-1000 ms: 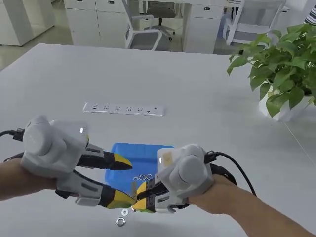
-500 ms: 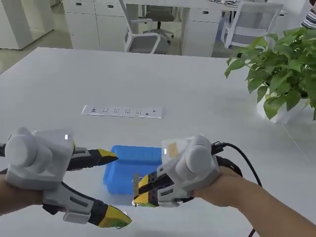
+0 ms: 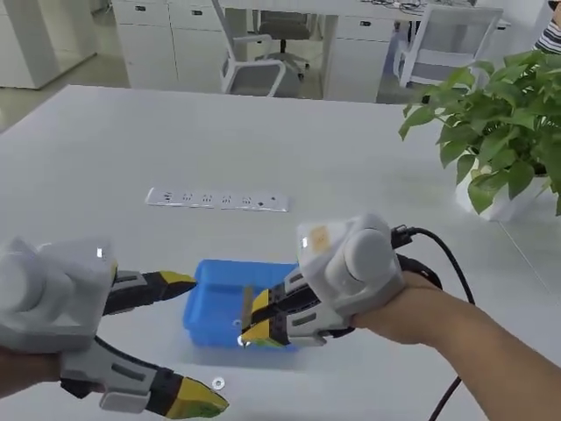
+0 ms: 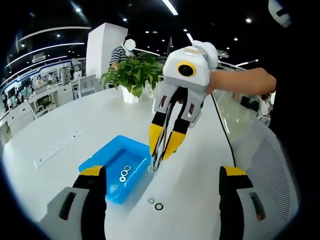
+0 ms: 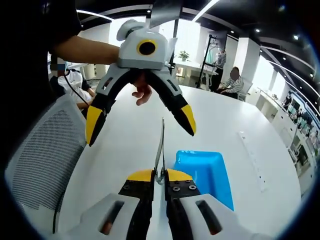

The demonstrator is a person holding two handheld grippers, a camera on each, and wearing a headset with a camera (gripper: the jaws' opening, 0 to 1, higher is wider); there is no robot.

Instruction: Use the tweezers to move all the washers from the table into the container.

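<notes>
The right gripper (image 3: pixel 260 323) is clamped tight on the tweezers (image 4: pixel 160 145), whose tip hangs right at the near edge of the blue container (image 4: pixel 107 160). Something small glints at that tip (likely a washer, though it is too small to be sure). The left gripper (image 5: pixel 140 125) is spread wide with nothing in it, just beside the work. A few washers (image 4: pixel 124 175) lie inside the container, and two loose washers (image 4: pixel 155 203) lie on the table (image 3: pixel 351 175) just outside its near wall.

The main risk, as I judge it, is letting go too close to the rim, where a washer could hit the wall and bounce back out. The tweezers could also twist in the jaws and lose their pinch. The open left jaw sits low near the loose washers and could scatter them.
</notes>
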